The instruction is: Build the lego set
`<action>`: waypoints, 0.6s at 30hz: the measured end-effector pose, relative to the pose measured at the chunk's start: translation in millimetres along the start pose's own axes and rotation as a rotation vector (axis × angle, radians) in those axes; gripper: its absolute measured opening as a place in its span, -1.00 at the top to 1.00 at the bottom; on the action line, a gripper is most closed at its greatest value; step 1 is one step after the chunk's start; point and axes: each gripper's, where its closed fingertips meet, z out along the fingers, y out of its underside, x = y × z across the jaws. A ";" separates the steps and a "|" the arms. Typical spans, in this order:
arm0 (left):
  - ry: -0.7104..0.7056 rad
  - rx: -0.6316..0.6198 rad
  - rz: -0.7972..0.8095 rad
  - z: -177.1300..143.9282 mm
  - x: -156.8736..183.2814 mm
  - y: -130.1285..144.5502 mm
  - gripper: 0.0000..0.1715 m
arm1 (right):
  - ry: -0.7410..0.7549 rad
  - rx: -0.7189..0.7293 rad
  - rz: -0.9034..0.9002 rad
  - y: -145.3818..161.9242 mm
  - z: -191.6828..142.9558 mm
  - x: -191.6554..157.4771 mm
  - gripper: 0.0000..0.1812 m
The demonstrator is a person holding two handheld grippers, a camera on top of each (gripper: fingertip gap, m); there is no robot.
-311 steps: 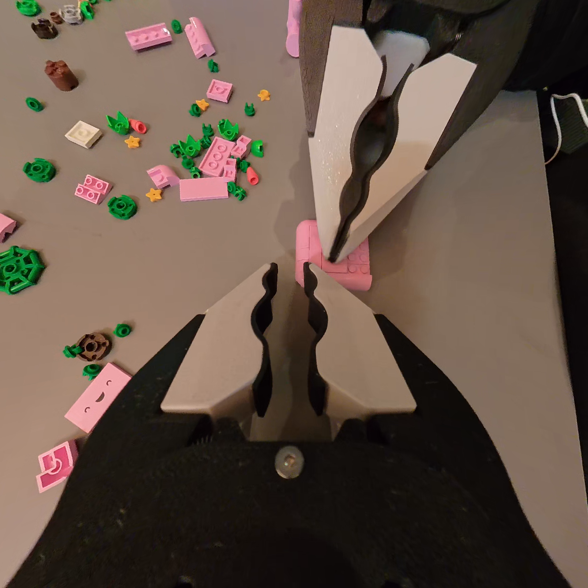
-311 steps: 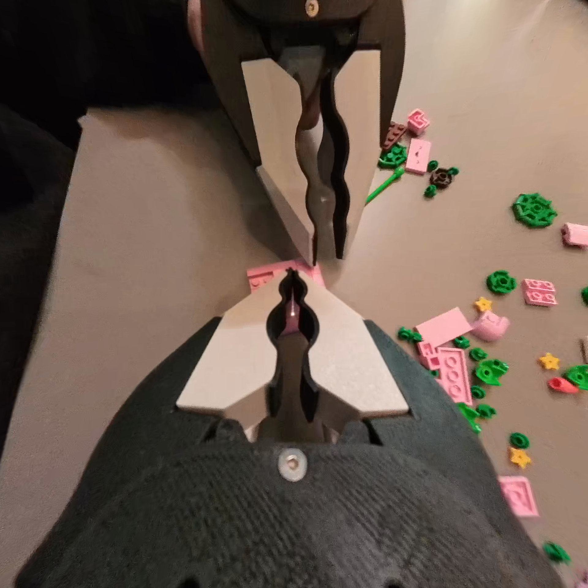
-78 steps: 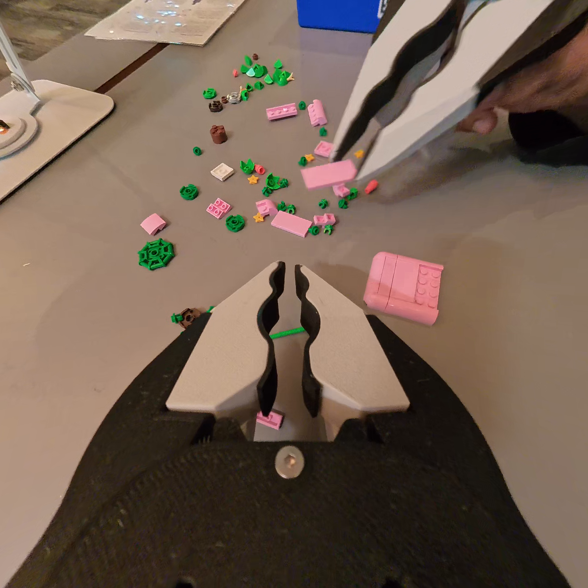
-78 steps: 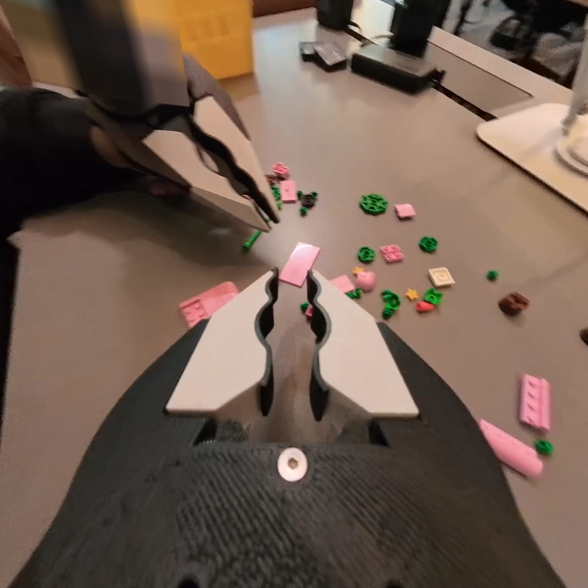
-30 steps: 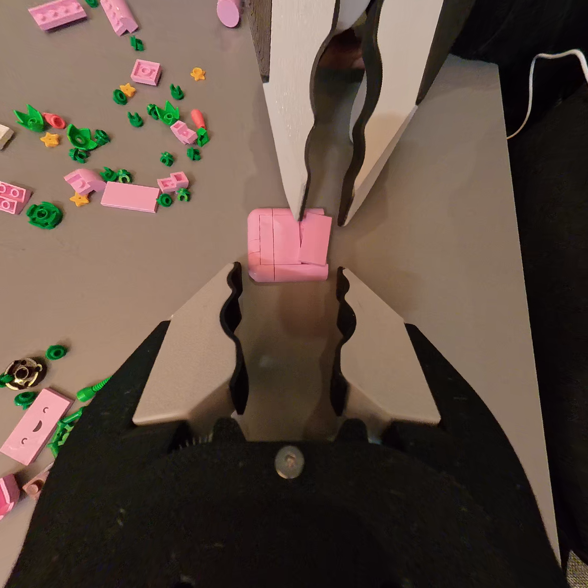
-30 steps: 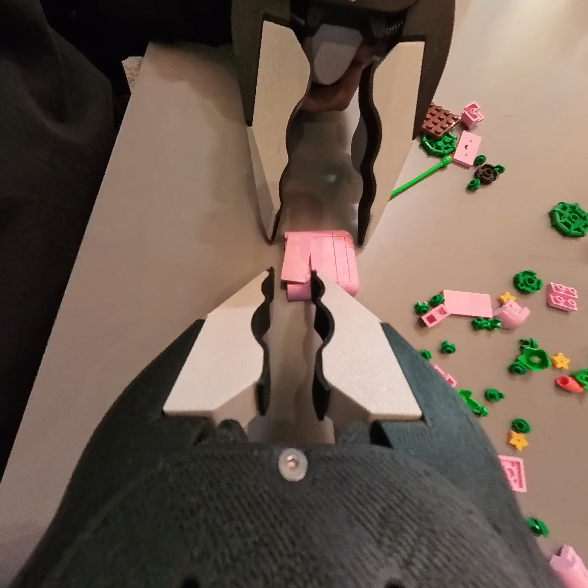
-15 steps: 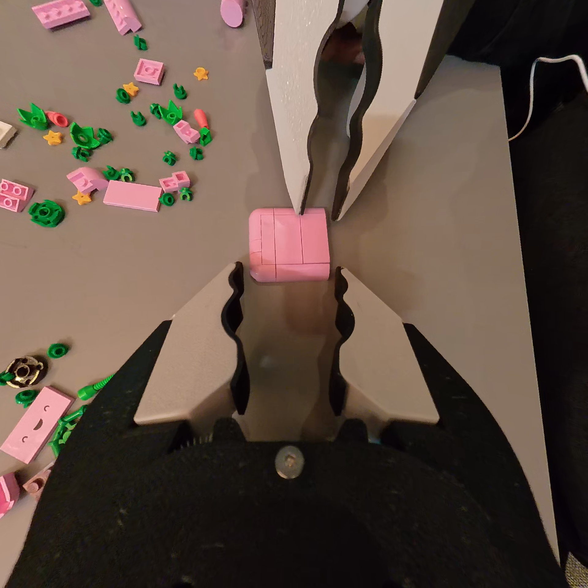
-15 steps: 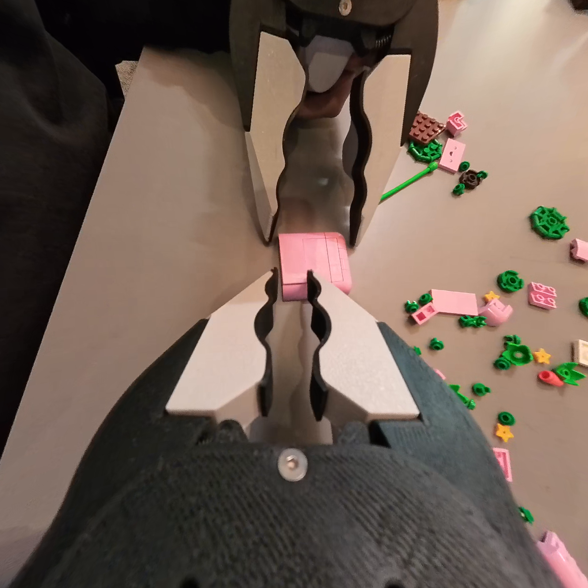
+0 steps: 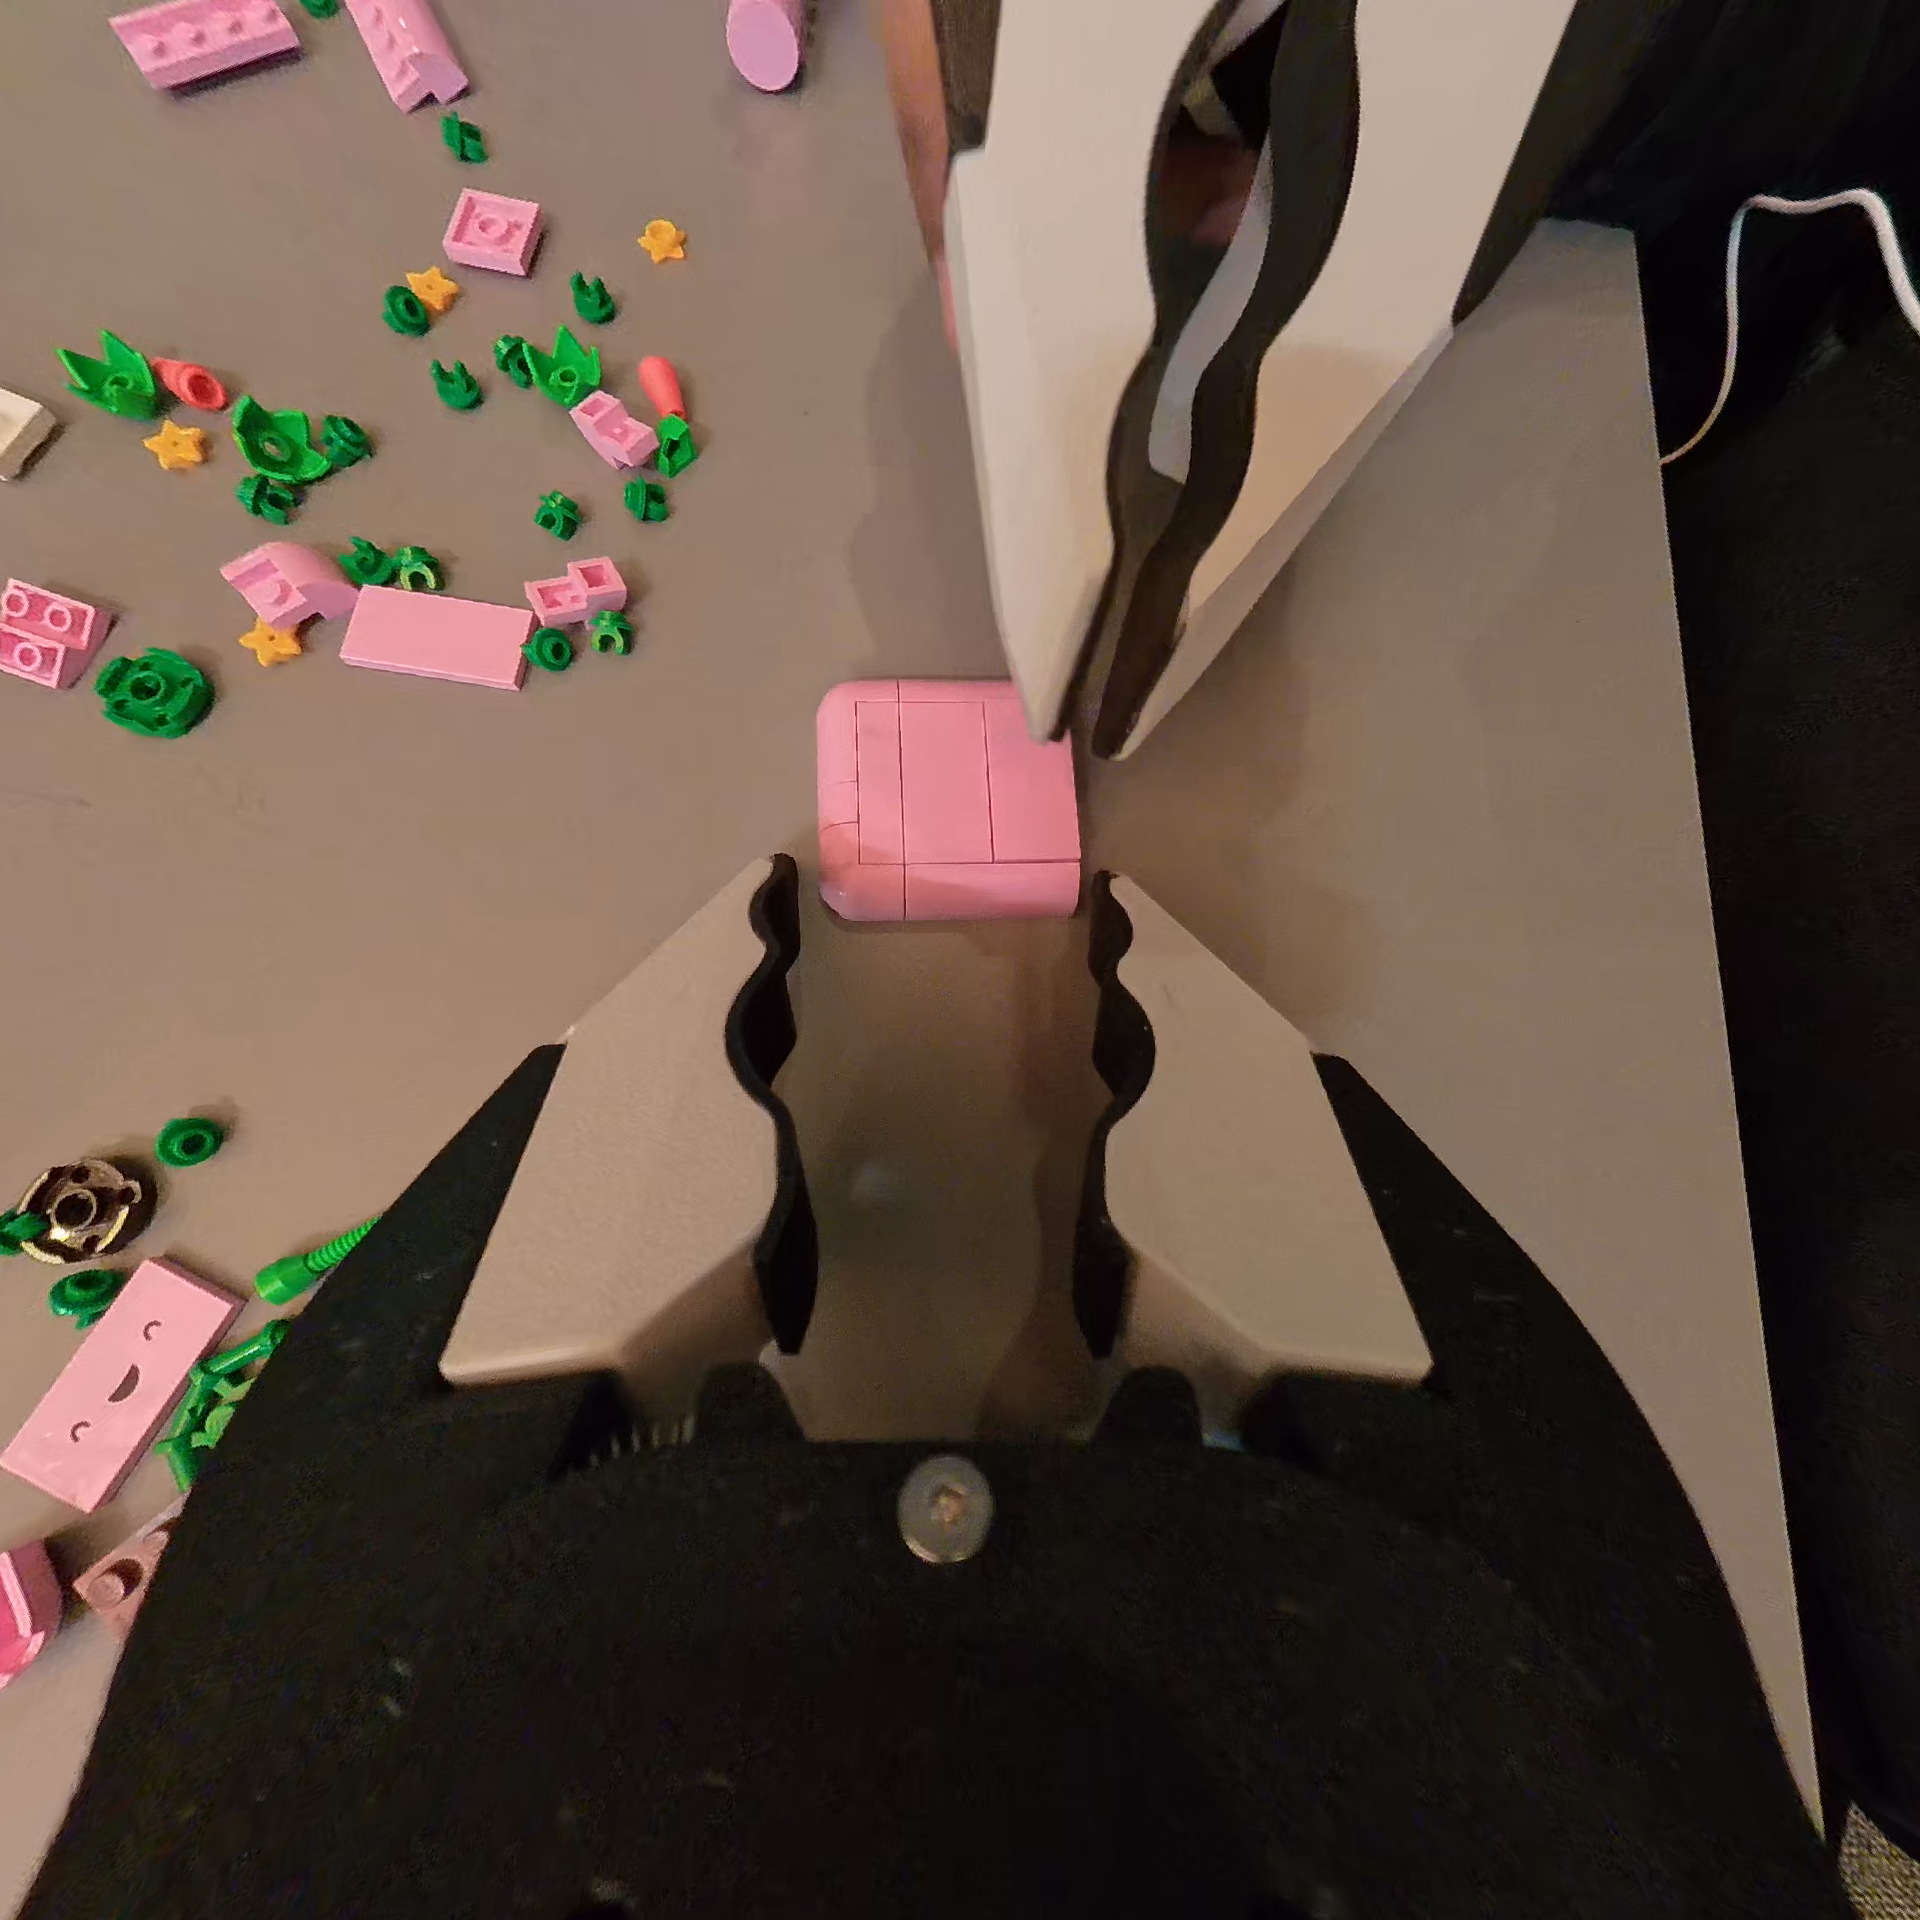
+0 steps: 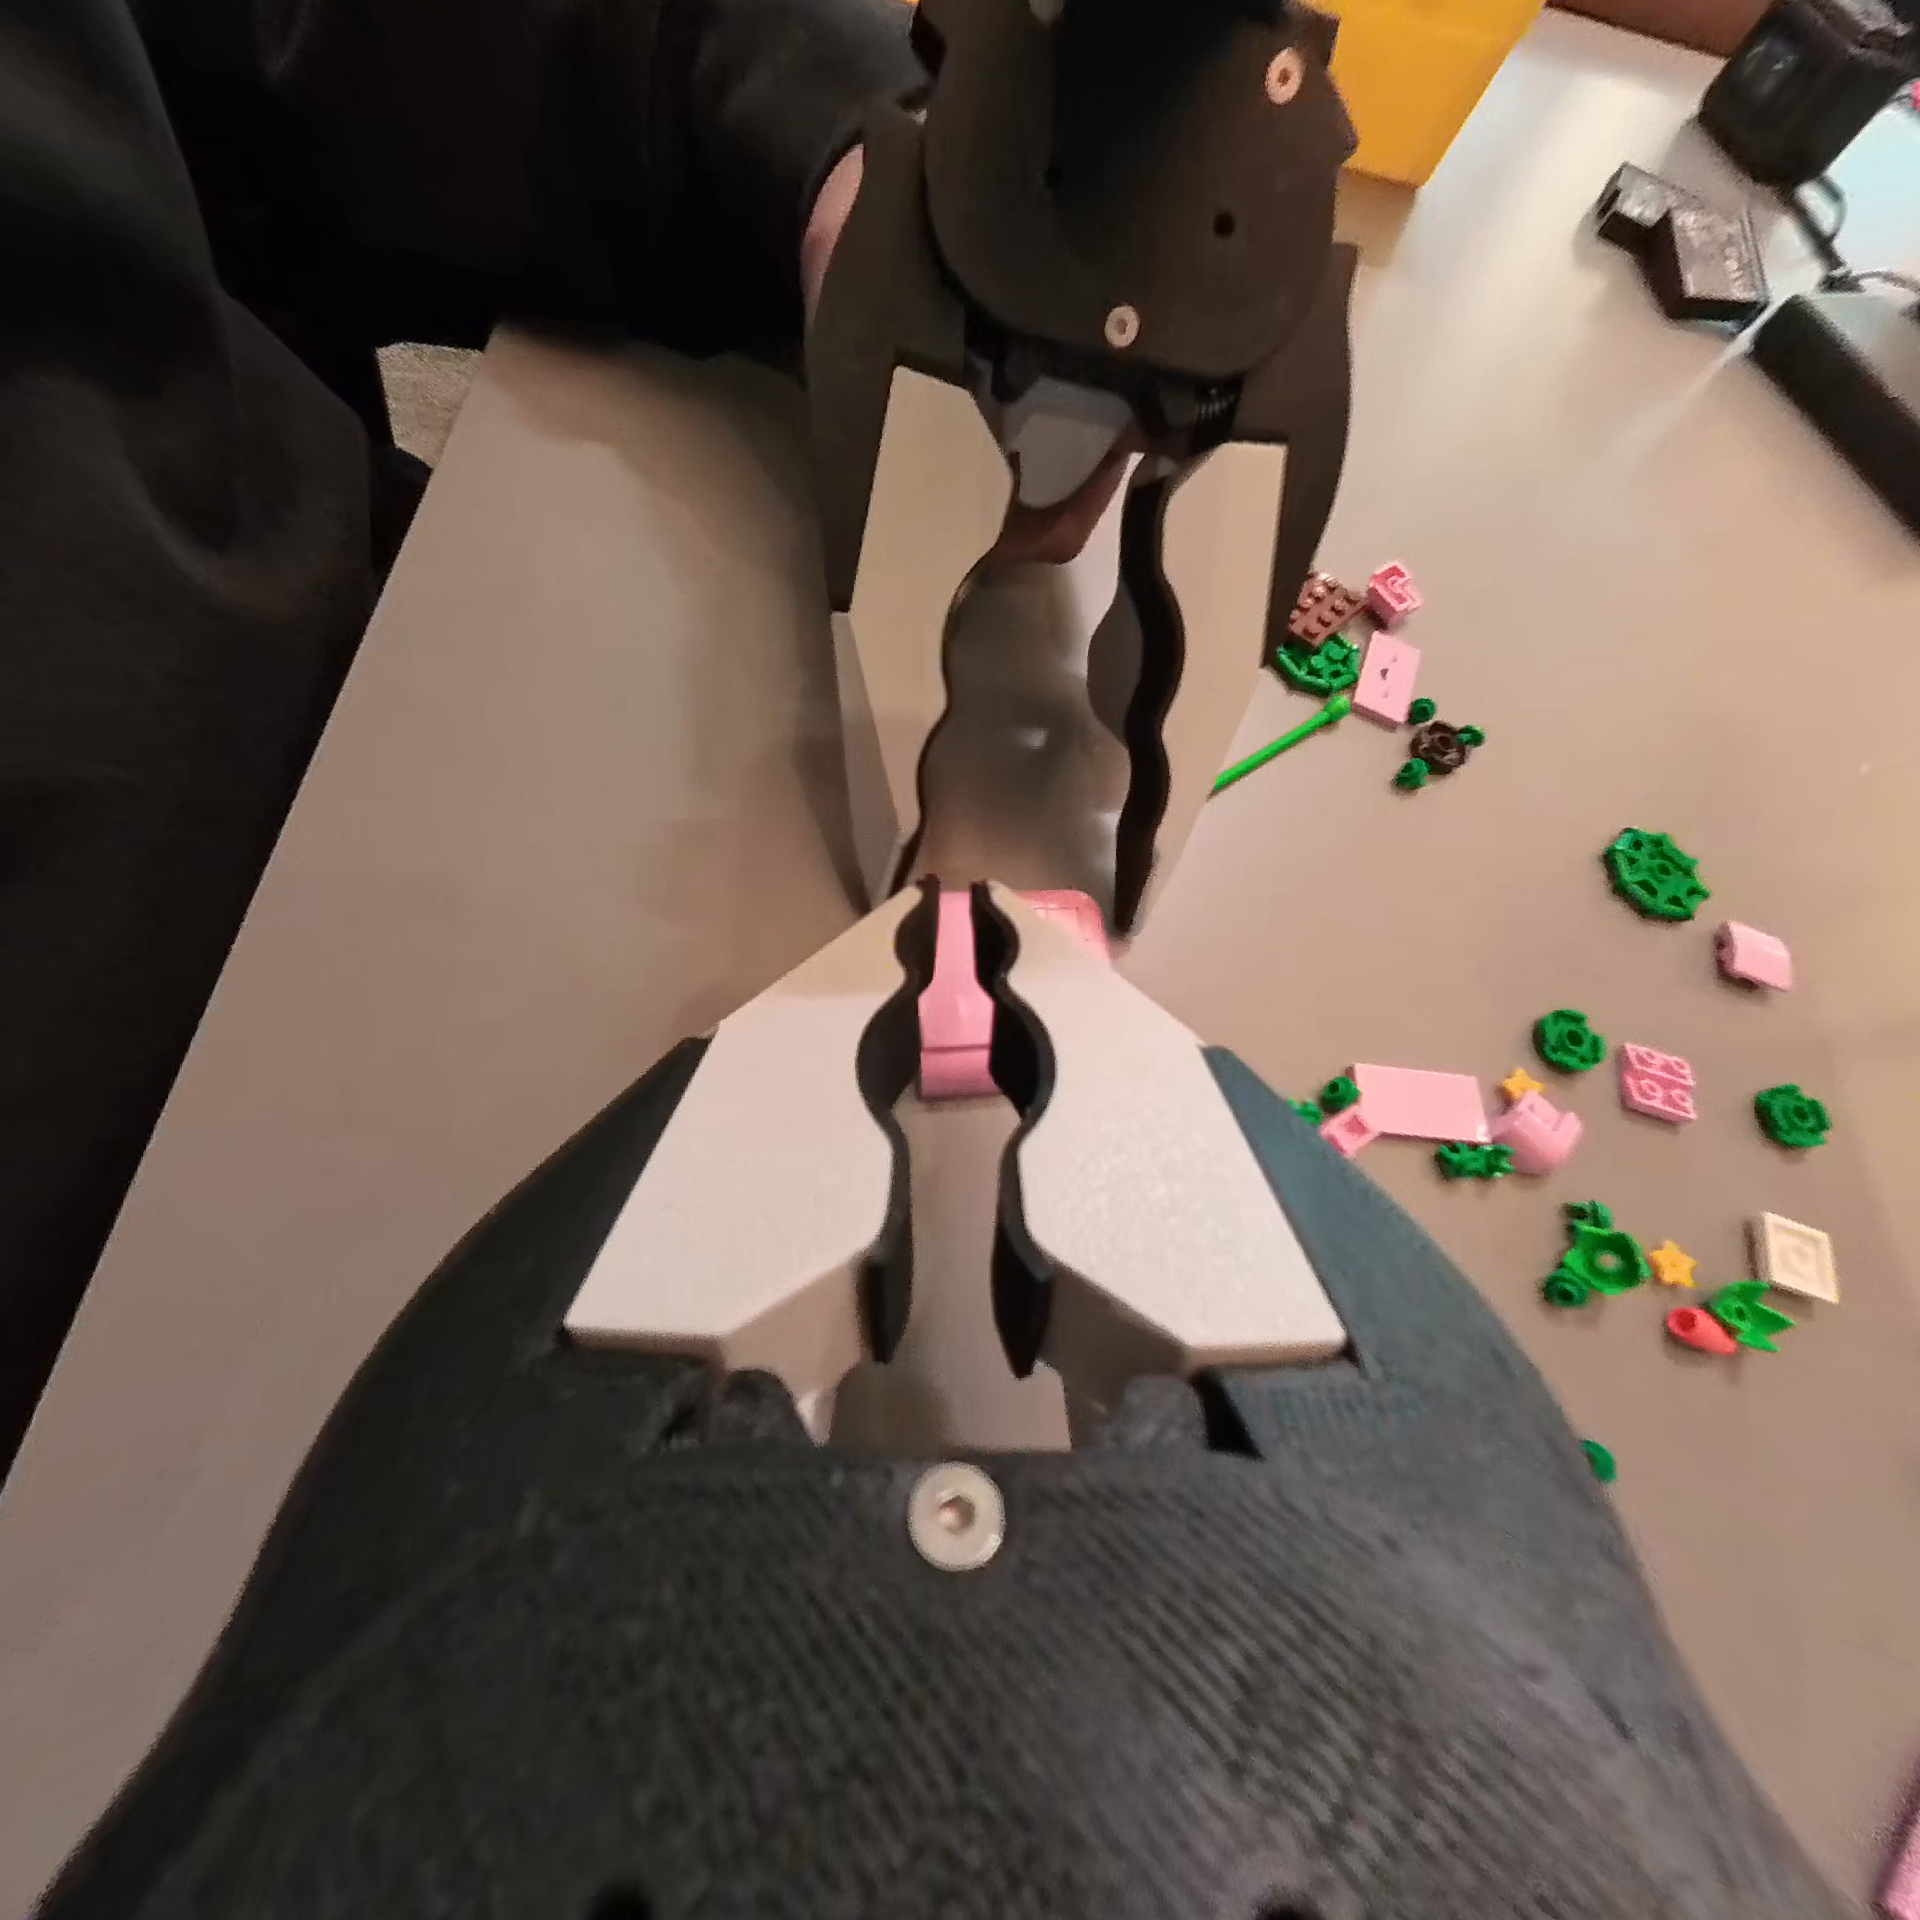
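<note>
At frame centre, the nearly closed, empty right gripper (image 9: 1081, 740) has shifted to the now-flush pink block (image 9: 945, 795)'s right corner, tile seated; left gripper (image 9: 940, 904) stays spread wide, holding nothing

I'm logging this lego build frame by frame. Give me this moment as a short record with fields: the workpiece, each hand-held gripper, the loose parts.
workpiece: pink lego block, smooth tiled top, flat on the grey table
left hand-held gripper: open, fingertips straddling the block's near edge, not clamped
right hand-held gripper: nearly closed but empty, tips at the block's far corner
loose parts: green, pink and yellow pieces scattered to the left in the left wrist view, including a flat pink tile
</note>
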 end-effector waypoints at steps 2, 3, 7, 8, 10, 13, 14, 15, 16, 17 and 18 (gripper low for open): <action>-0.008 -0.001 -0.002 0.0 -1.1 0.0 0.40 | -0.026 -0.067 0.015 13.6 6.9 -3.0 1.00; -0.010 -0.001 -0.002 0.1 -1.3 0.1 0.42 | -0.025 -0.106 0.022 21.1 9.9 -2.4 1.00; -0.018 -0.004 0.008 0.4 -1.2 0.4 0.45 | -0.019 -0.021 0.027 5.4 1.5 -0.6 1.00; -0.018 -0.004 0.009 0.3 -1.1 0.4 0.45 | -0.016 -0.001 0.036 2.2 -1.1 1.1 1.00; -0.018 -0.004 0.009 0.3 -1.0 0.4 0.45 | -0.012 0.004 0.056 2.9 -2.5 4.0 1.00; -0.016 -0.005 0.012 0.3 -0.3 0.5 0.45 | -0.009 -0.083 0.074 19.7 6.0 5.0 1.00; -0.015 -0.005 0.013 0.3 -0.3 0.5 0.45 | 0.002 -0.099 0.073 22.3 8.2 6.1 1.00; -0.015 -0.005 0.012 0.3 -0.2 0.5 0.45 | 0.002 -0.086 0.064 18.9 7.3 5.4 1.00; -0.015 -0.005 0.013 0.3 -0.2 0.5 0.45 | 0.002 -0.069 0.054 14.8 5.9 4.7 1.00; -0.015 -0.005 0.013 0.3 -0.1 0.5 0.45 | 0.002 -0.046 0.050 10.2 4.4 4.1 1.00; -0.015 -0.005 0.013 0.2 -0.2 0.6 0.45 | -0.007 -0.029 0.052 7.1 3.2 2.8 1.00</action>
